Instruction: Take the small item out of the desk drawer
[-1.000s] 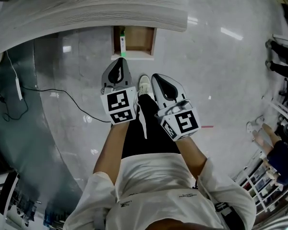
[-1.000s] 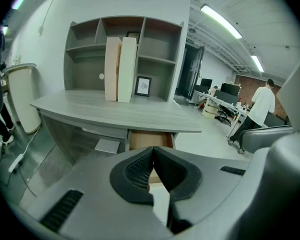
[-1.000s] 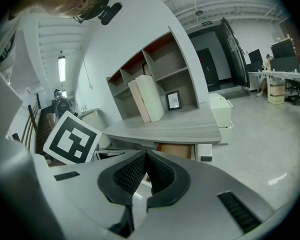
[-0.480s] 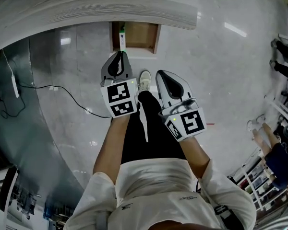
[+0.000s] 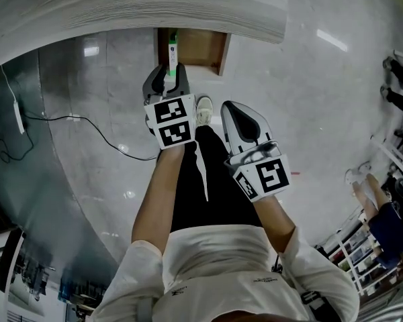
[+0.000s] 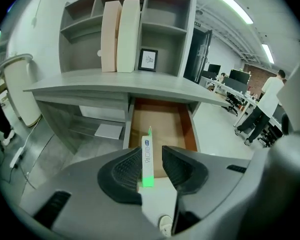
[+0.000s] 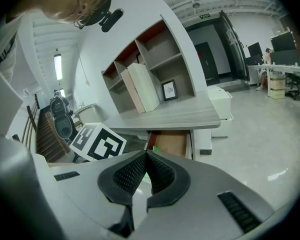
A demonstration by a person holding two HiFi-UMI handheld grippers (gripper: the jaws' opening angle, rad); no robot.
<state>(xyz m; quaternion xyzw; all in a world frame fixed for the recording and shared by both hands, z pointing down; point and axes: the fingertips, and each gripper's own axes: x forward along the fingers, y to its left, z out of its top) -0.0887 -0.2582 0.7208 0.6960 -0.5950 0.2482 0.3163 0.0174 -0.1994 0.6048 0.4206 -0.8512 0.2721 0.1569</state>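
My left gripper (image 5: 168, 76) had just spread its jaws, the small white-and-green item (image 6: 146, 156) between them at the open drawer's (image 6: 189, 129) front edge; my right gripper (image 7: 146, 155), pressed together, hovered above bare floor (image 5: 309, 113).

Nothing is reading out clearly anywhere. The narrow white box (image 6: 146, 156) is showing a blue oval logo and a column of dark characters on its side, too small to make out. The shirt (image 5: 215, 260) is carrying tiny blurred print. A green sign (image 7: 204, 16) over the doorway is glowing, its characters illegible.
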